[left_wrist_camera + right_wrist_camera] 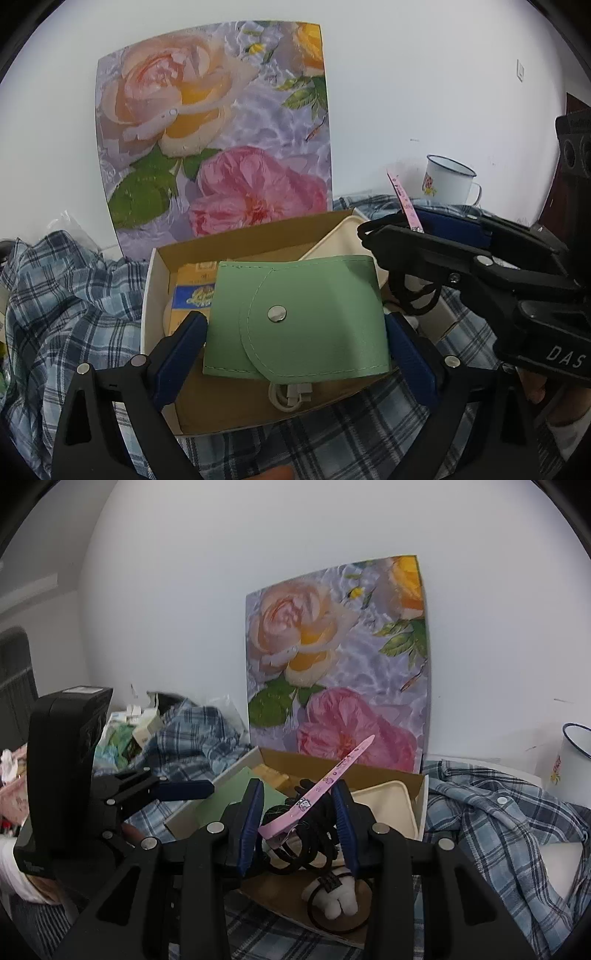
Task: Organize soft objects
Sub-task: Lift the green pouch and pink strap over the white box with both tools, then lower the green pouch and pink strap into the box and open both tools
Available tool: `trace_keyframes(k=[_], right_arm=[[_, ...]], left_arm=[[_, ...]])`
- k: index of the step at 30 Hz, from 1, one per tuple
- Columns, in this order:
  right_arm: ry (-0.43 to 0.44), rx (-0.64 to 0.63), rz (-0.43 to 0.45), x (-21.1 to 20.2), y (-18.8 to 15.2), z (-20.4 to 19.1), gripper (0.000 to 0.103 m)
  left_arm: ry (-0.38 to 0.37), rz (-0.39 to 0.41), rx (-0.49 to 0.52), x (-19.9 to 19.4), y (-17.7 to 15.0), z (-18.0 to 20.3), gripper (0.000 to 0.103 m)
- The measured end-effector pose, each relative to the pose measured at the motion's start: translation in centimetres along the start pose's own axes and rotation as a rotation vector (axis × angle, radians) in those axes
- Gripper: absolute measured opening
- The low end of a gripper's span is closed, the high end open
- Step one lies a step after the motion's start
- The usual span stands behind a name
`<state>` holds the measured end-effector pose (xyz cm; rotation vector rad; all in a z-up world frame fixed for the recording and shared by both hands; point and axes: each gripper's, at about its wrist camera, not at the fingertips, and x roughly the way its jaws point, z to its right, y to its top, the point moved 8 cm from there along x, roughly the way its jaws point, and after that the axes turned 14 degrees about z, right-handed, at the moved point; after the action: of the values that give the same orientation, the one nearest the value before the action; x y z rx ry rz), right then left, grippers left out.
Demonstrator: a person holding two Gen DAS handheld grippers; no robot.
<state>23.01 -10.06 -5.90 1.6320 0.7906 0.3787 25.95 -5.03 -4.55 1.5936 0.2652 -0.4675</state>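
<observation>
My left gripper (293,323) is shut on a pale green snap pouch (295,310), its blue pads pressing both side edges, above an open cardboard box (162,266). A white cable (290,397) hangs out beneath the pouch. My right gripper (297,794) is shut on a bundle of black hair ties (295,845) with a pink hair clip (332,775) sticking up from it. A white plush charm (338,895) dangles below on one tie. In the left wrist view the right gripper (391,236) hovers over the box's right end, beside the pouch.
A floral board (214,129) leans on the white wall behind the box. The box holds a cream tray (388,805) and a blue-and-yellow packet (194,295). A blue plaid shirt (498,812) lies around the box. An enamel mug (445,181) stands at the right, with clutter (125,731) at the left.
</observation>
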Motion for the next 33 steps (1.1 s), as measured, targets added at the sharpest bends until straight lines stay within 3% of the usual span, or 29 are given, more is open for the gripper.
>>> trace_keyframes(k=[19,20,21,23,27,33], right_arm=[[-0.016,0.044,-0.101,1.4,-2.1,1.6,0.039],[-0.016,0.039,-0.107,1.5,-2.3,1.6,0.051],[-0.019,0.029,-0.111,1.5,-2.4,1.6,0.071],[-0.025,0.017,-0.103,1.4,-2.3,1.7,0.087],[-0.027,0.03,-0.092,1.3,-2.1,1.9,0.099],[-0.04,0.041,-0.093,1.2,-2.2,2.3,0.102]], left_arm=[[0.014,-0.048,0.035,1.8,-2.5,-0.8,0.098],[0.011,-0.051,0.019,1.9,-2.6,-1.0,0.098],[0.002,-0.052,0.002,2.1,-2.6,-1.1,0.099],[-0.009,-0.049,-0.017,2.2,-2.5,-1.4,0.103],[0.005,-0.016,-0.016,1.9,-2.0,-1.8,0.103],[-0.014,0.0,-0.022,1.5,-1.7,-1.6,0.103]])
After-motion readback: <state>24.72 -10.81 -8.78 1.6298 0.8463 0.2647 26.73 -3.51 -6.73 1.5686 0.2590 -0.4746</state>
